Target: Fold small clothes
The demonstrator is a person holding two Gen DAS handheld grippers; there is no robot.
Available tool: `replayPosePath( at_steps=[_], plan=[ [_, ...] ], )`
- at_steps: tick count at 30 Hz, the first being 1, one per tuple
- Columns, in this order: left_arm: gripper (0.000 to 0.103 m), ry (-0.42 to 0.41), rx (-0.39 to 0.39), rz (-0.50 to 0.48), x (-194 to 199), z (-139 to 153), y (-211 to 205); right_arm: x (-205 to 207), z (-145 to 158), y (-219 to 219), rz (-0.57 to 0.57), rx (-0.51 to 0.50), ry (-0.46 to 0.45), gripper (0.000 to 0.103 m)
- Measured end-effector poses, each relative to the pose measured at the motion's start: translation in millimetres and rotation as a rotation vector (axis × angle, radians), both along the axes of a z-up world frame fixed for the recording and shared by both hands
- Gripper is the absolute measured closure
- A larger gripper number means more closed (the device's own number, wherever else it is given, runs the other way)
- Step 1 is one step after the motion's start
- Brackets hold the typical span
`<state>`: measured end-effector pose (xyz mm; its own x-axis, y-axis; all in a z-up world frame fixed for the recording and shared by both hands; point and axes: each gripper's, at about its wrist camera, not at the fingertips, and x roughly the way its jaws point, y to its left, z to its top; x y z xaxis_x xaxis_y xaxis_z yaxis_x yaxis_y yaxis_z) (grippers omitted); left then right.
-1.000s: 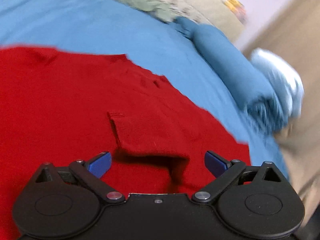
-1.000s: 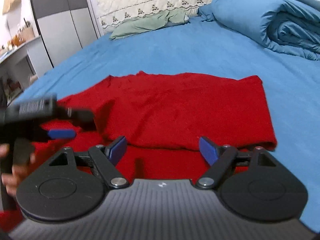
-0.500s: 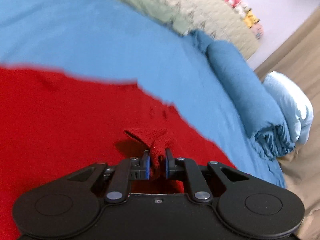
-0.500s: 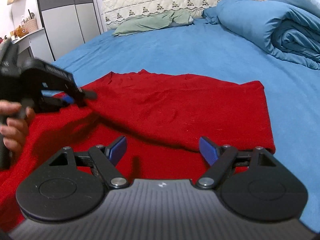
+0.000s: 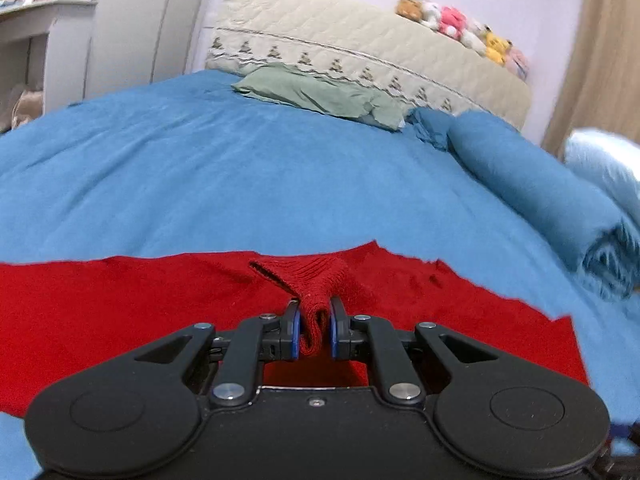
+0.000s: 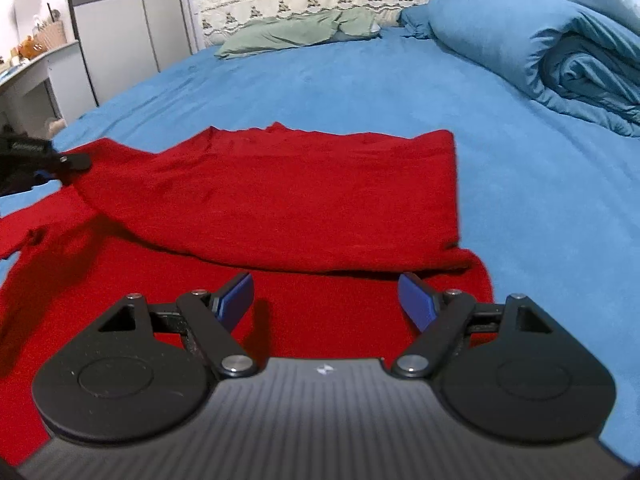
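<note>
The red knit garment lies spread on the blue bed sheet, near my edge of the bed. Seen from my right wrist, part of it is folded over itself, so an upper layer lies across a lower one, its fold line running just ahead of my right tool. There are no containers here holding anything; the only carrier is the bed.

My left gripper has its jaws just closed, and they now pinch a bunched ribbed edge of the garment between the blue pads. The pinched cloth rises from the rest of the fabric in a small peak in front of the pads. From the right wrist view, that same tool shows at the far left, holding up a corner of the red cloth, which drapes down from it to the sheet.

My right gripper has its jaws spread wide, with nothing between them. It hangs above the lower layer of the garment, close to the fold line; whether its tips touch the cloth I cannot tell.

Farther up the bed, a flat green cloth lies against the quilted cream headboard, a rolled blue duvet sits along the right side, and a row of plush toys tops the headboard. A grey wardrobe stands beyond the left edge of the bed.
</note>
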<state>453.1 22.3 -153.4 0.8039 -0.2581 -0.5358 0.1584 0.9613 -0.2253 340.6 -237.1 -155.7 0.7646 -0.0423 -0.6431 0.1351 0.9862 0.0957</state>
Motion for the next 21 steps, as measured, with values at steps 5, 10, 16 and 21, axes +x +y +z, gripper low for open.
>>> replayPosePath(
  at_steps=[5,10,16,21],
  plan=[
    [0.071,-0.009,0.173,-0.012,-5.7,-18.5,-13.6,-2.9,-3.7,-4.9,-0.013,0.015,0.004,0.008],
    [0.025,0.036,0.325,0.062,2.2,-33.3,-7.1,-3.0,-1.7,0.0,-0.006,0.017,0.000,0.008],
    [0.018,0.068,0.142,0.161,14.0,-19.3,41.5,-2.4,3.1,4.2,0.016,-0.007,-0.014,0.008],
    [0.021,0.118,0.032,0.092,42.3,-1.4,60.7,1.2,5.4,0.2,0.018,-0.007,-0.015,0.008]
  ],
)
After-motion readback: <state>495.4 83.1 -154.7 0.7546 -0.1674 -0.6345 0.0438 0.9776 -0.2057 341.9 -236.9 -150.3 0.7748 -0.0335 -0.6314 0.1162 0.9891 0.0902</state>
